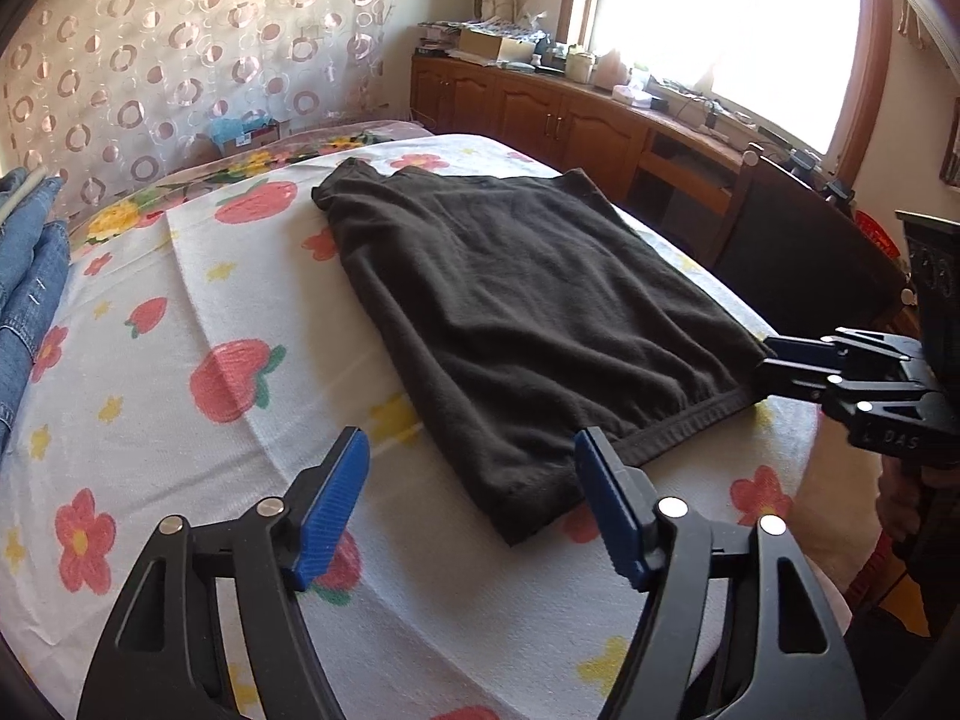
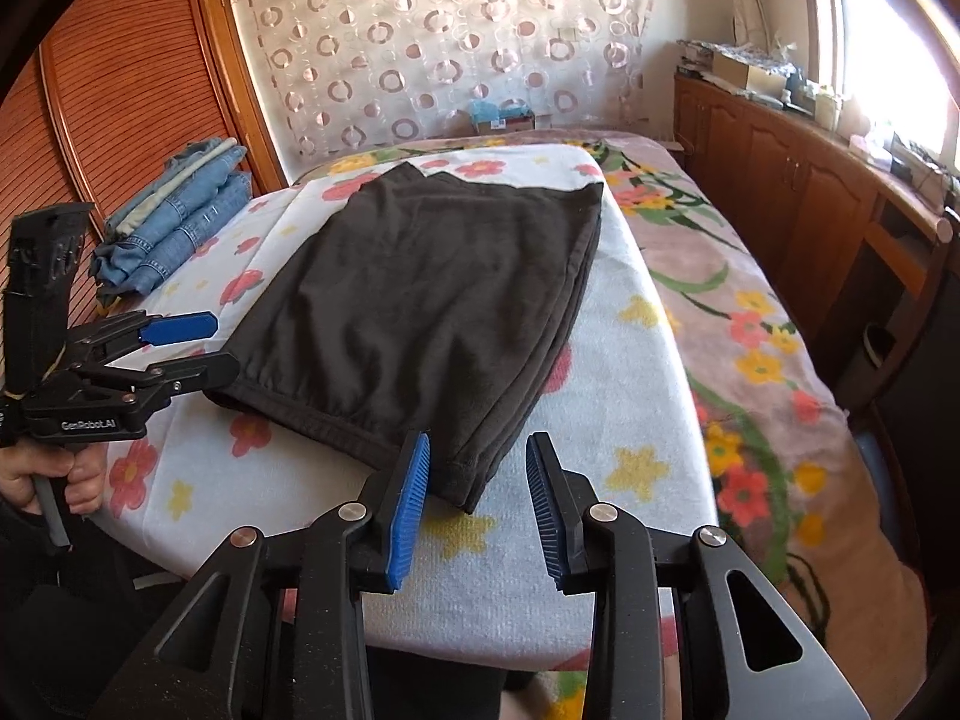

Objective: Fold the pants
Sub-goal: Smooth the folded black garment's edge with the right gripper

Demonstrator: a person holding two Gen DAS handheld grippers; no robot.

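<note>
A: Pants point(image 2: 420, 300) are lying folded into a dark rectangle in the middle of the flowered sheet point(image 2: 636, 420), with the waistband edge nearest the person

B: And the claws?

A: Left gripper point(image 1: 468, 492) is standing well open at the near left corner of the pants, one pad over bare sheet and the other at the cloth edge, gripping nothing. Right gripper point(image 2: 477, 492) is standing partly open at the near right corner; that corner is sitting between its pads but they are not pressing on it

B: So the fold looks laid down and both corners are being let go?

A: That is my reading. Doing it well probably means backing both claws straight away from the waistband, level with the sheet, so neither pad is dragging the top layer

B: Anything risky?

A: Layers at the right edge of the pants are stacking slightly stepped, so a snagged pad could be pulling them further apart. Jeans point(image 2: 180, 222) are piled beyond the far left corner of the pants, well apart, so they are not interfering
</note>
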